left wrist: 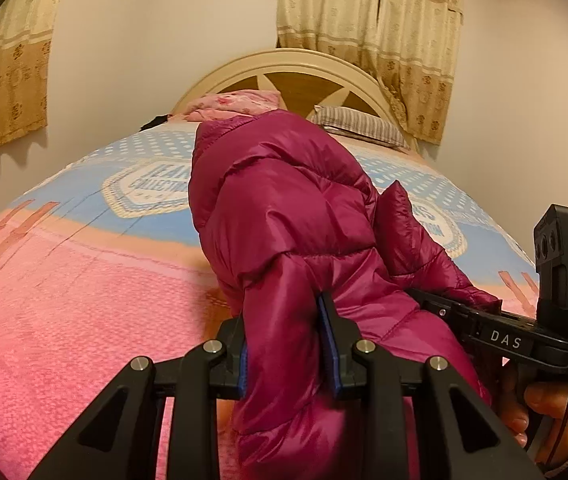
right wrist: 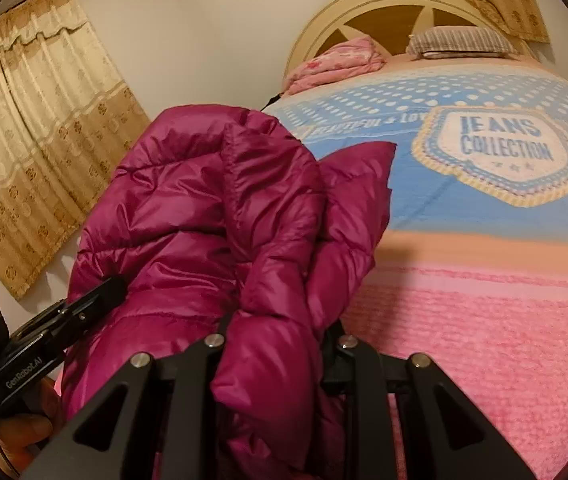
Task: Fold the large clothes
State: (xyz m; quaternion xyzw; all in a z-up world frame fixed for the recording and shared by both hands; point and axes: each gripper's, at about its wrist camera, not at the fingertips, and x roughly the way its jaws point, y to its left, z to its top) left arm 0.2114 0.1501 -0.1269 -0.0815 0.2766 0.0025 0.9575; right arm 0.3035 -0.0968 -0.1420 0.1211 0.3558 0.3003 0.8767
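Observation:
A magenta quilted puffer jacket (left wrist: 284,208) is bunched up and held above the bed. My left gripper (left wrist: 284,344) is shut on a thick fold of it, blue pads pressing both sides. The right gripper shows at the right of the left wrist view (left wrist: 444,308), its tips buried in the jacket. In the right wrist view the jacket (right wrist: 204,216) fills the middle and my right gripper (right wrist: 276,340) is shut on a fold of it. The left gripper (right wrist: 100,292) shows at the lower left of that view, tip against the jacket.
The bed has a pink and blue blanket (left wrist: 84,288) with a "JEANS COLLECTION" badge (right wrist: 500,152). A folded pink quilt (right wrist: 336,64) and a striped pillow (right wrist: 460,42) lie by the cream headboard (left wrist: 284,64). Beige curtains (right wrist: 36,140) hang on the walls.

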